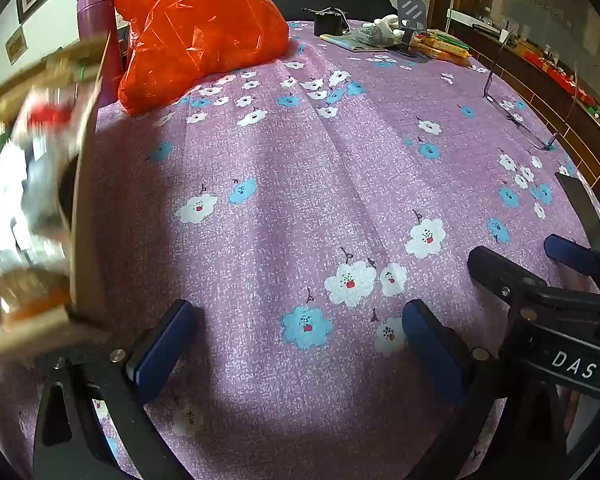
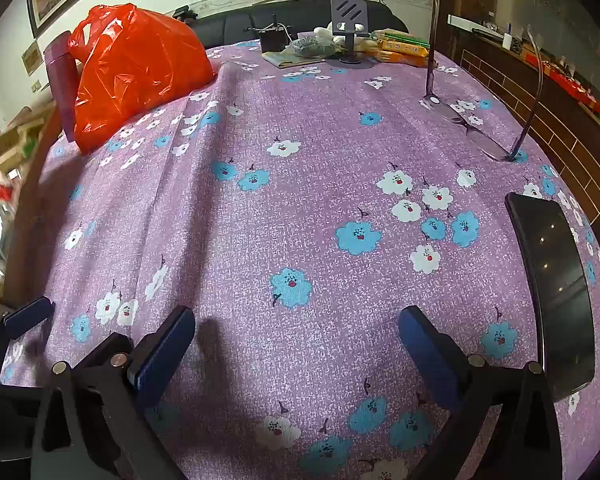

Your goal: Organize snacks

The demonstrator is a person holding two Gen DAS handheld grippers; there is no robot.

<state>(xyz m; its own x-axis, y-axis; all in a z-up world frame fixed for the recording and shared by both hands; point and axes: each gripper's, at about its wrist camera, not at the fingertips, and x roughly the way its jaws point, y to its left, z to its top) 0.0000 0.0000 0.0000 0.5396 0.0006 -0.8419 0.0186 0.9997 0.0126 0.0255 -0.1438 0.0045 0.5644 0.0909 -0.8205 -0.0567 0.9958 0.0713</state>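
A cardboard box [image 1: 84,200] holding several snack packets [image 1: 24,184] stands at the table's left edge, blurred; it also shows in the right wrist view [image 2: 24,200]. My left gripper [image 1: 300,344] is open and empty, low over the purple flowered tablecloth [image 1: 300,184], just right of the box. My right gripper [image 2: 296,344] is open and empty over the cloth. It also shows at the right of the left wrist view [image 1: 540,264]. Orange snack packs [image 2: 404,51] lie at the far side.
A red plastic bag [image 1: 196,36] and a purple flask [image 1: 98,20] stand far left. Glasses [image 2: 472,124] lie to the right, a black phone [image 2: 552,292] near right. A phone stand [image 2: 350,20] and clutter sit at the back. A wooden cabinet [image 2: 540,120] lines the right.
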